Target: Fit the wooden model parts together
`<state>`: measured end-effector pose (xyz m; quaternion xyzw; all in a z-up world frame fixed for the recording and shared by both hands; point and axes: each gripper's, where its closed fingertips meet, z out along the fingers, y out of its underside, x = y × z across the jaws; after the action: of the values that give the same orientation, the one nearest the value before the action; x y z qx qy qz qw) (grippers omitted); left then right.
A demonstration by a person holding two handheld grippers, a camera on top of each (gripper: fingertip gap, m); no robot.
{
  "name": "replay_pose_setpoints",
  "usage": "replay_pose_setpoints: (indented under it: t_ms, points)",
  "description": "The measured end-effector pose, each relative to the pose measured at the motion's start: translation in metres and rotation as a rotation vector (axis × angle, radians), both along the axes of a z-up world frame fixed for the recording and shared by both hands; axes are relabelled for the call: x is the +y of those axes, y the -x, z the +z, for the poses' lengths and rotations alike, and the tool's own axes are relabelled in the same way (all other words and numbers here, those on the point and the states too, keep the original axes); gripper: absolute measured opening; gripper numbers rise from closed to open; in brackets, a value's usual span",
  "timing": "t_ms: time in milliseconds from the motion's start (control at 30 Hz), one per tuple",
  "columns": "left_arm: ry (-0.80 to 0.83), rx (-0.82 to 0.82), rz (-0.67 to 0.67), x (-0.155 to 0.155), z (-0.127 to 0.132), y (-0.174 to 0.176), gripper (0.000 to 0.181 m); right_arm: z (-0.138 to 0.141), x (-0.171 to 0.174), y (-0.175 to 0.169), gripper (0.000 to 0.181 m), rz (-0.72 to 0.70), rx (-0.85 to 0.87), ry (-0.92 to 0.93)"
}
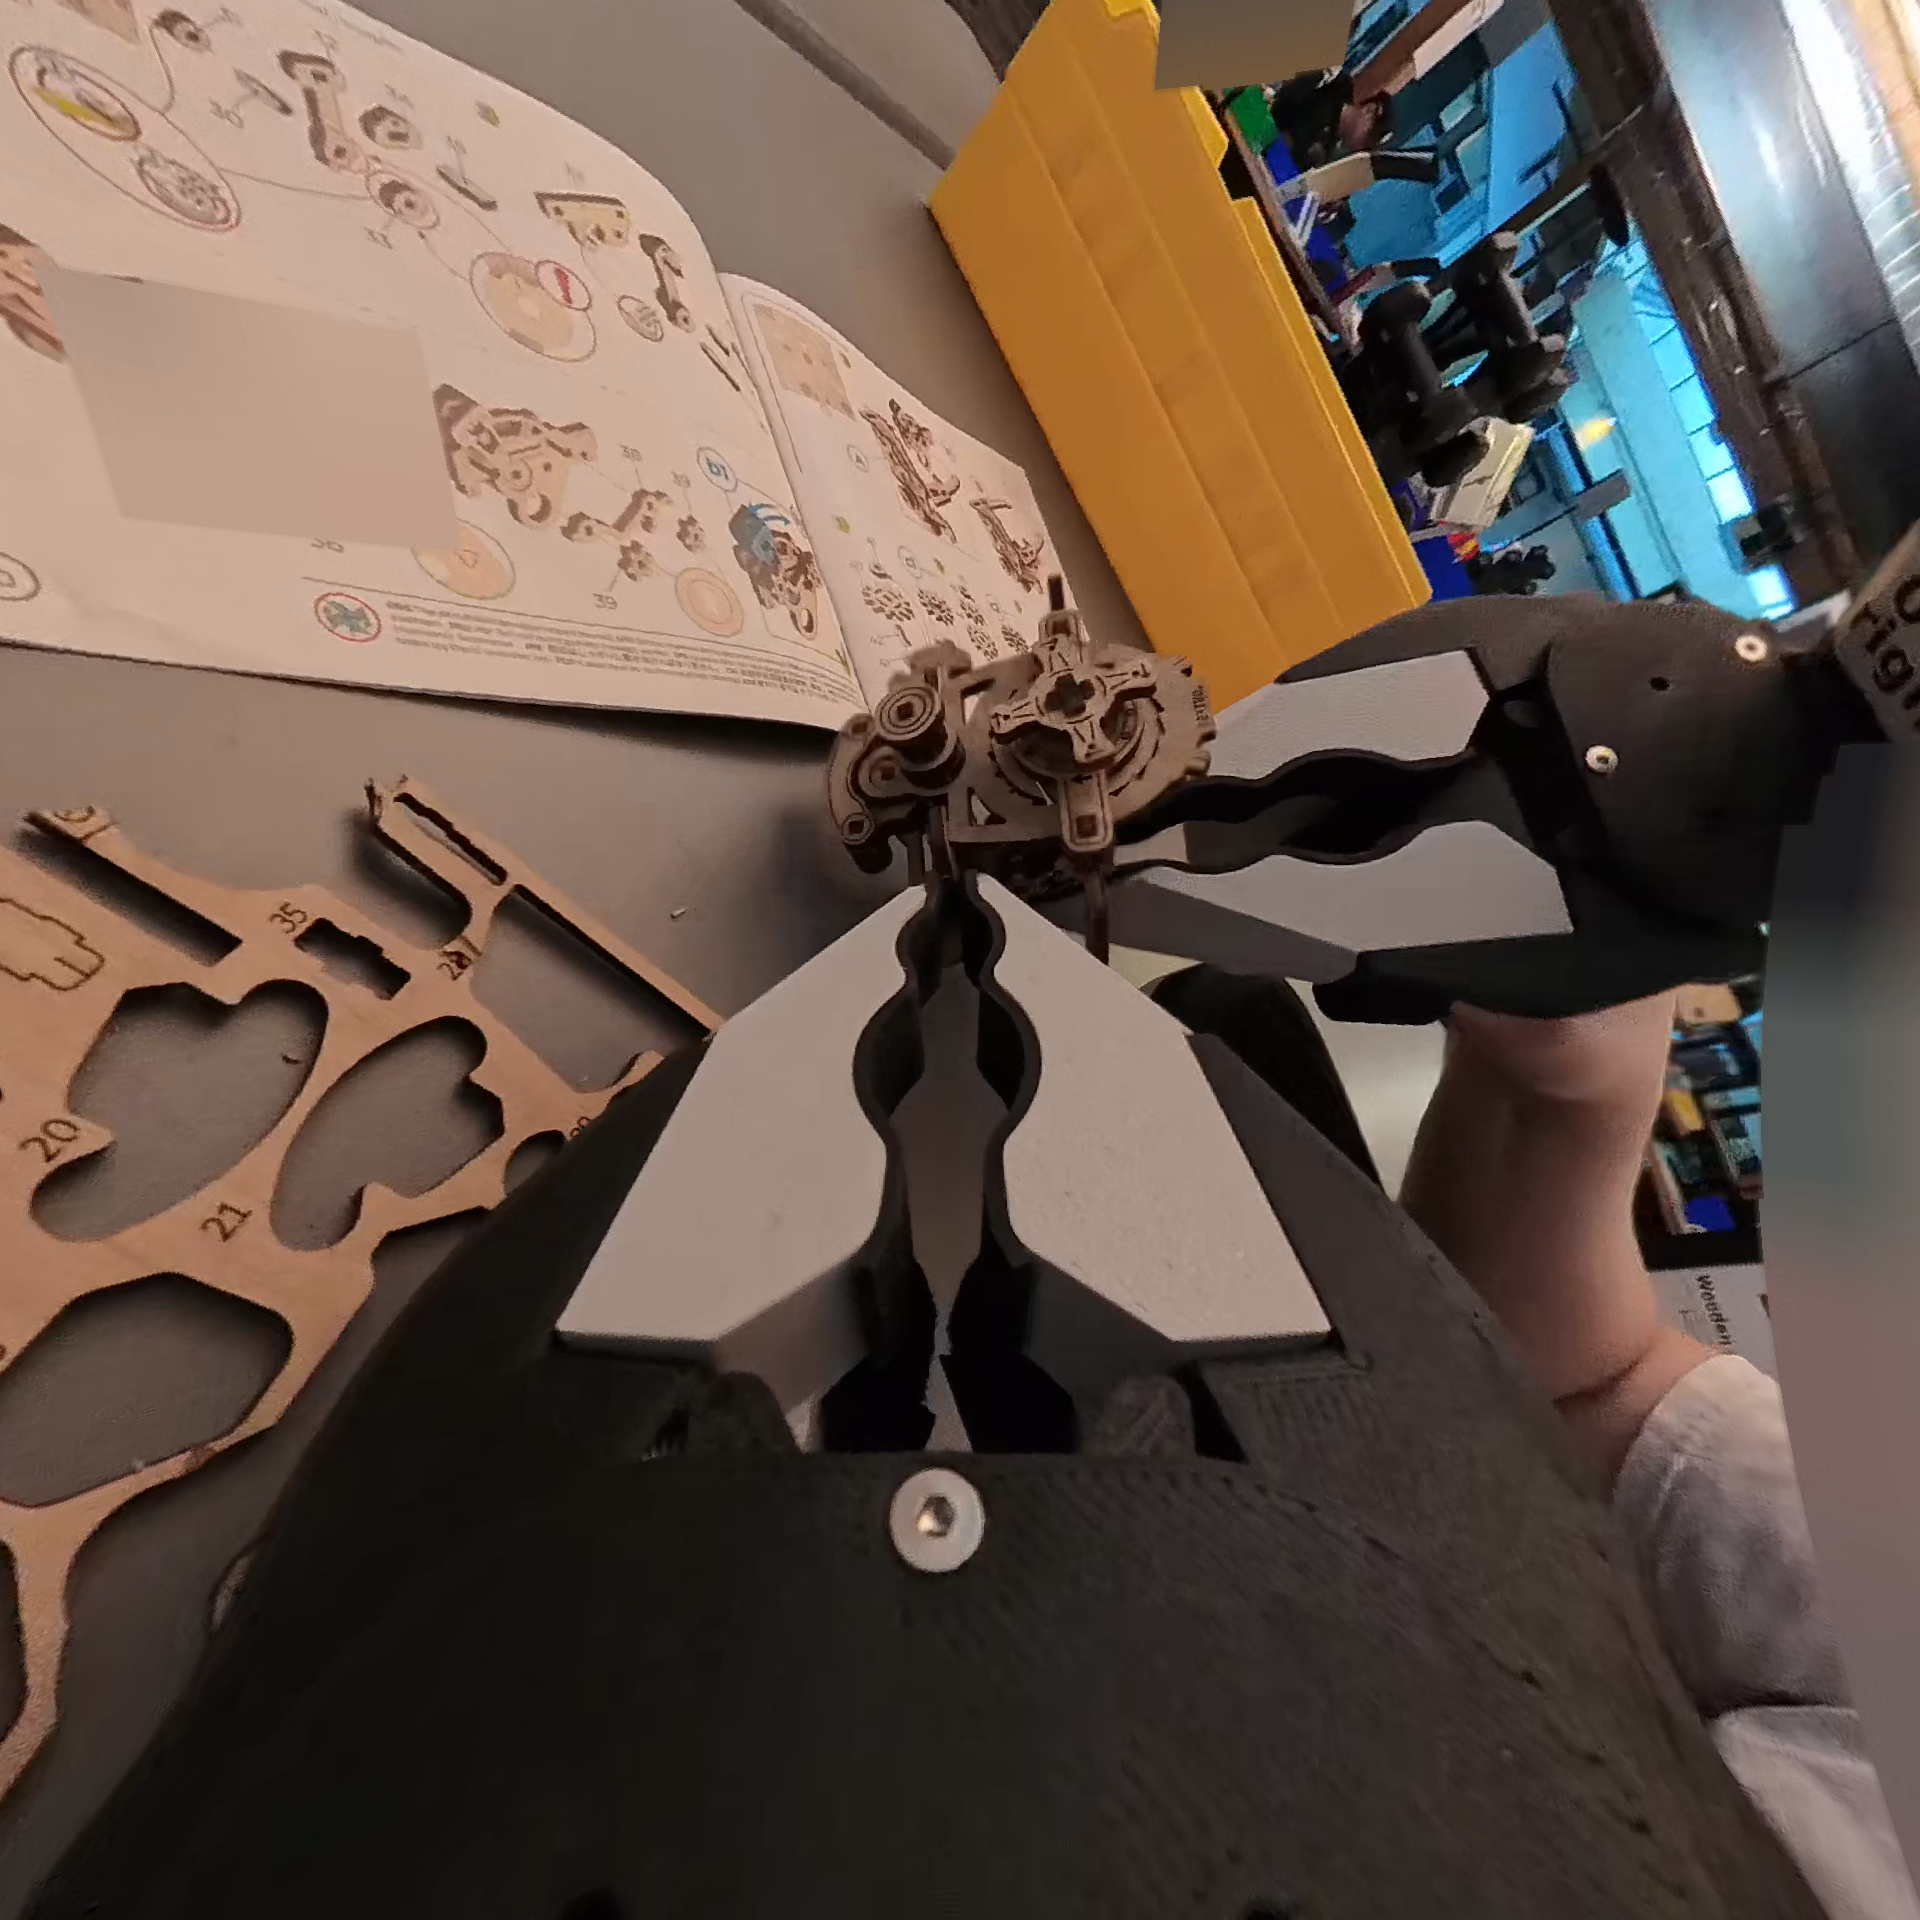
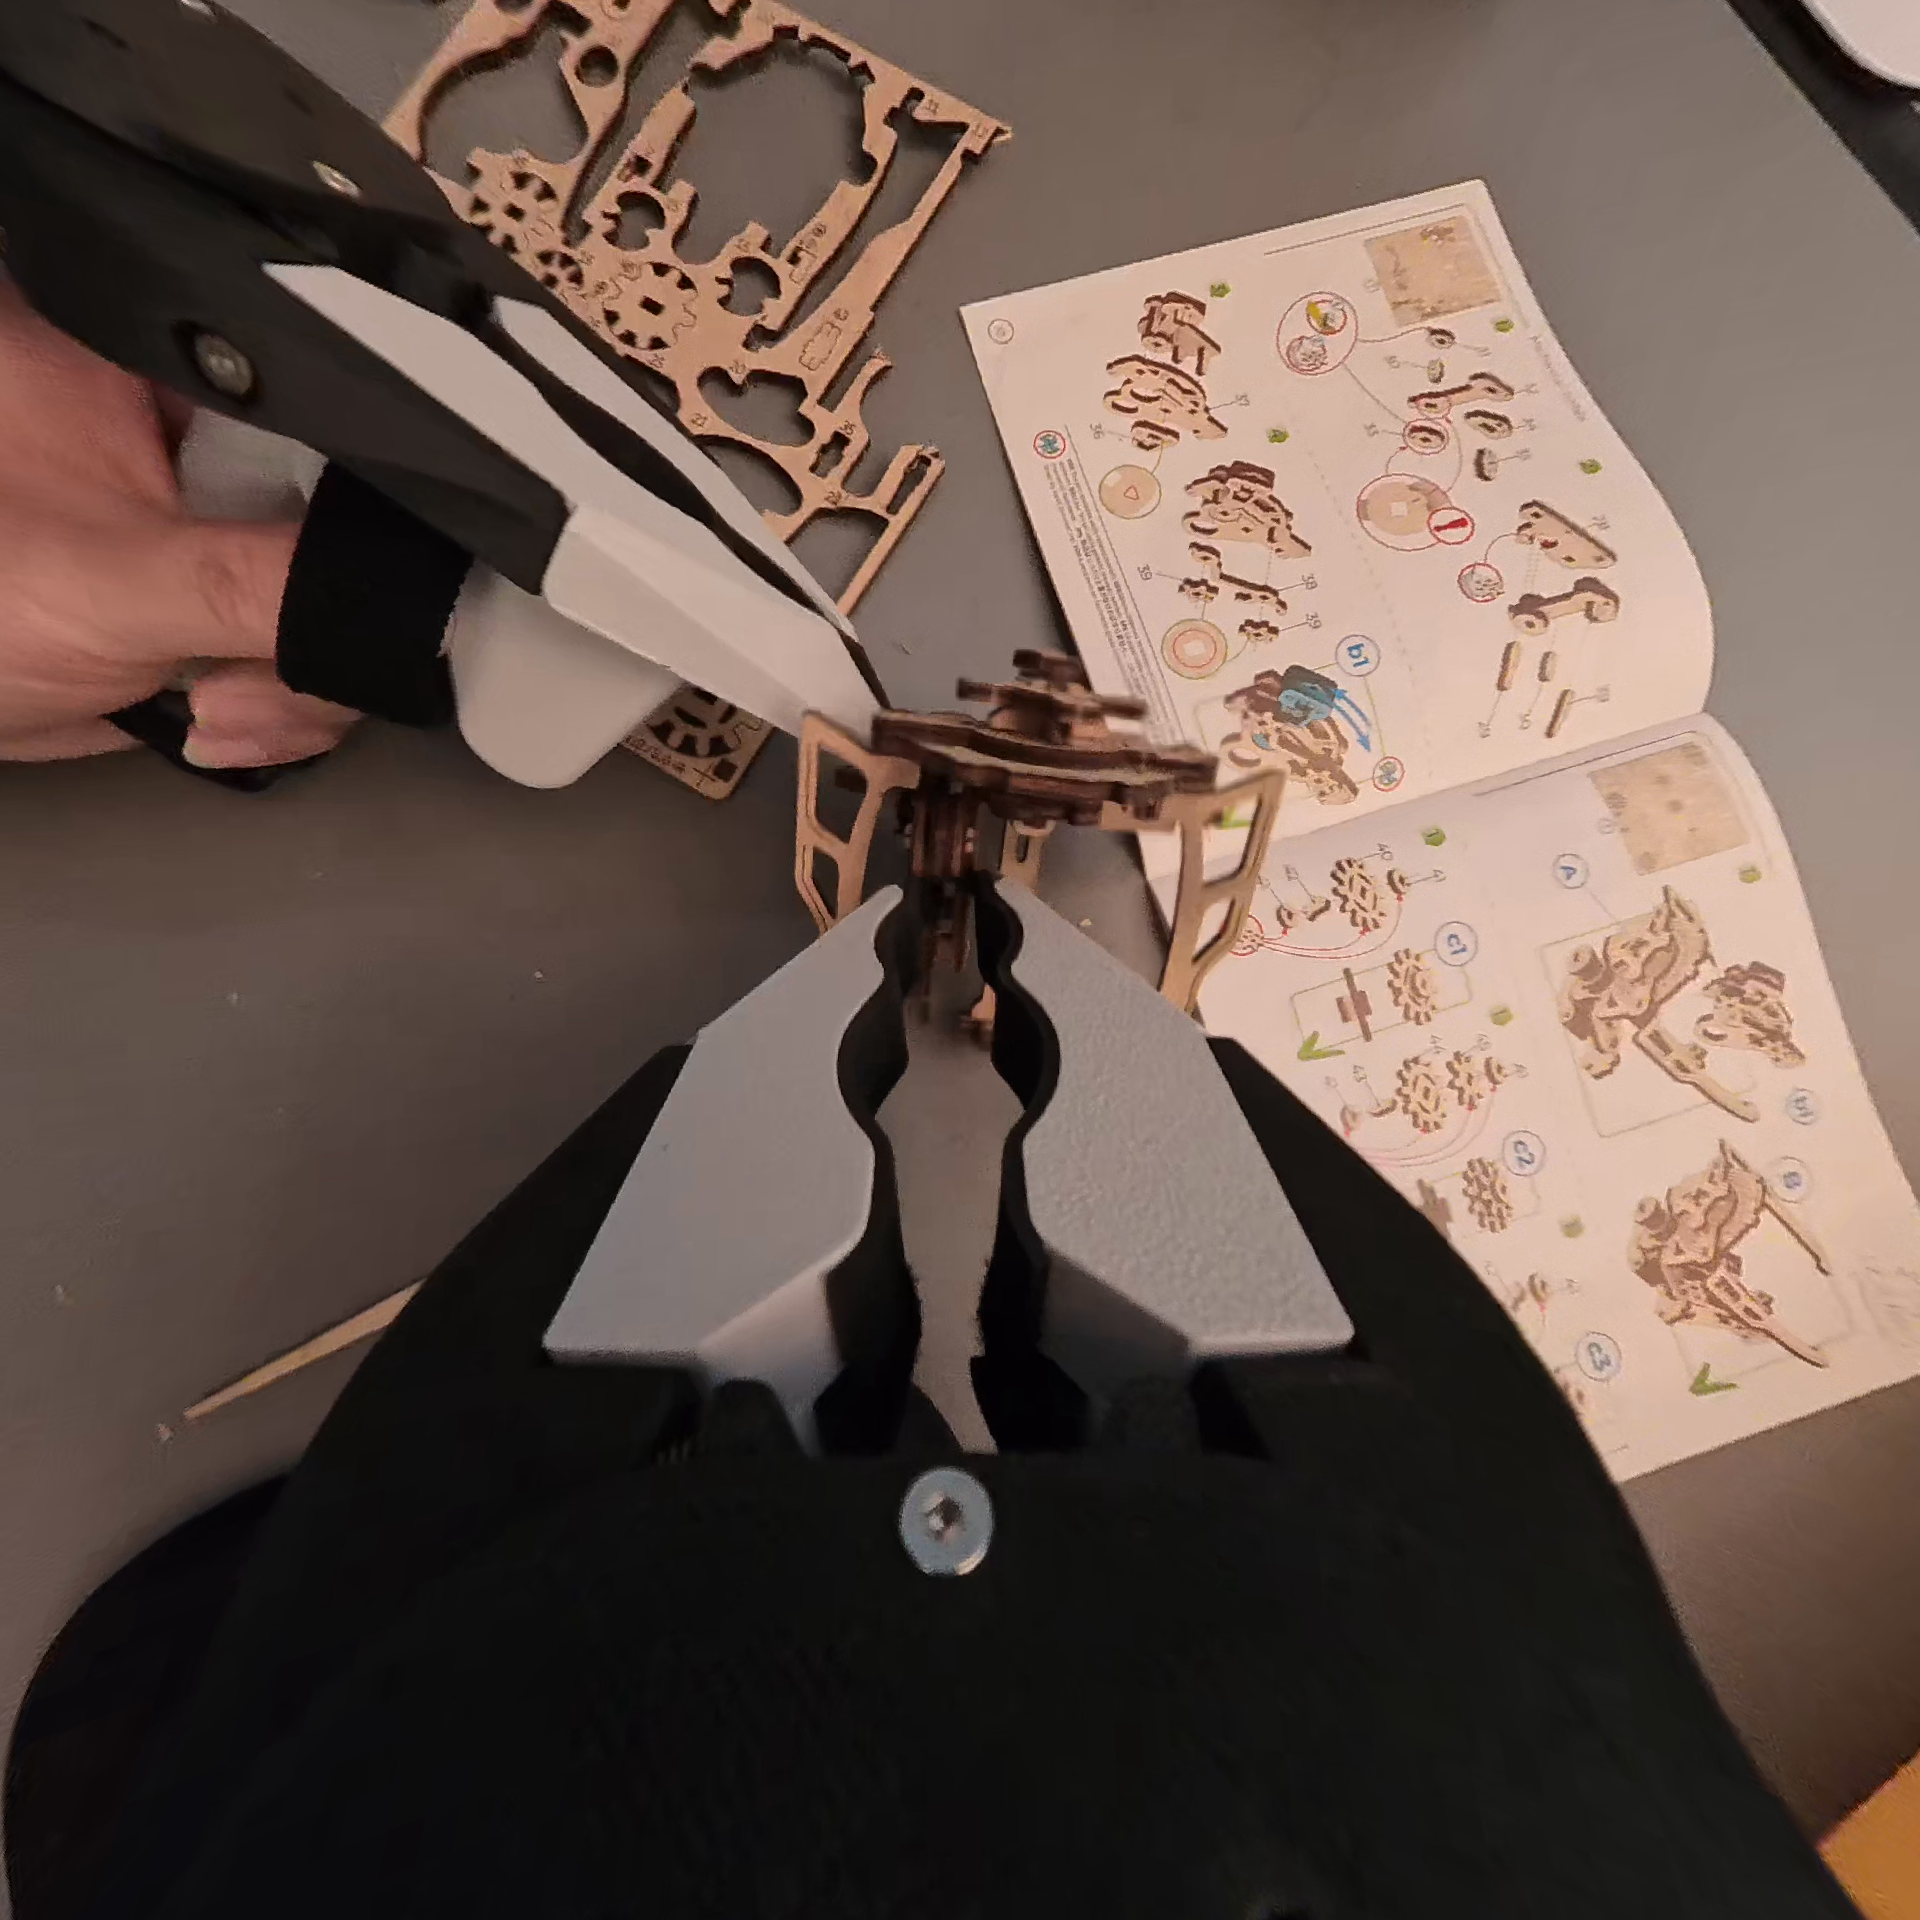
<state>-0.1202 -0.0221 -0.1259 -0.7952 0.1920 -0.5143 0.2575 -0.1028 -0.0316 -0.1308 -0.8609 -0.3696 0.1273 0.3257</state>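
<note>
A small dark wooden model (image 1: 1039,748) with gears and two leg frames is held above the grey table between both grippers. My left gripper (image 1: 948,896) is shut on a thin part at the model's lower edge. My right gripper (image 1: 1138,844) reaches in from the right and is shut on the model's other side. In the right wrist view the model (image 2: 1029,758) sits just past my right gripper (image 2: 940,906), whose jaws clamp its central stem. The left gripper (image 2: 860,673) comes in from the upper left and pinches the model's top-left edge.
An open instruction booklet (image 1: 416,364) (image 2: 1403,727) lies on the table behind the model. A punched-out wooden part sheet (image 1: 208,1091) (image 2: 707,260) lies to the left. A yellow bin (image 1: 1174,343) stands at the table's far edge. A thin wooden stick (image 2: 301,1361) lies near me.
</note>
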Motion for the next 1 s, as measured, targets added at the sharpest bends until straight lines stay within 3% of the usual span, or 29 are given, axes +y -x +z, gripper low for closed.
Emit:
replay_pose_setpoints:
  t_ms: [33, 200, 400, 567, 1000]
  points:
    - [-0.015, 0.009, 0.002, 0.000, 0.000, 0.000, 0.000, -0.001, 0.001, -0.003, 0.012, -0.008, 0.001, 0.000]
    - [0.007, -0.013, 0.003, 0.001, 0.001, 0.000, 0.000, -0.003, 0.001, -0.006, 0.025, -0.005, 0.079, 0.019]
    - [0.010, -0.027, 0.003, 0.000, 0.003, 0.000, 0.000, 0.019, 0.001, 0.000, 0.023, 0.042, 0.262, -0.043]
    - [0.013, -0.031, -0.004, -0.002, 0.003, -0.001, 0.000, 0.017, 0.001, 0.003, 0.011, 0.038, 0.298, -0.020]
    - [0.048, -0.021, -0.002, -0.006, -0.001, 0.001, 0.000, 0.014, 0.000, 0.009, 0.011, 0.041, 0.216, -0.032]
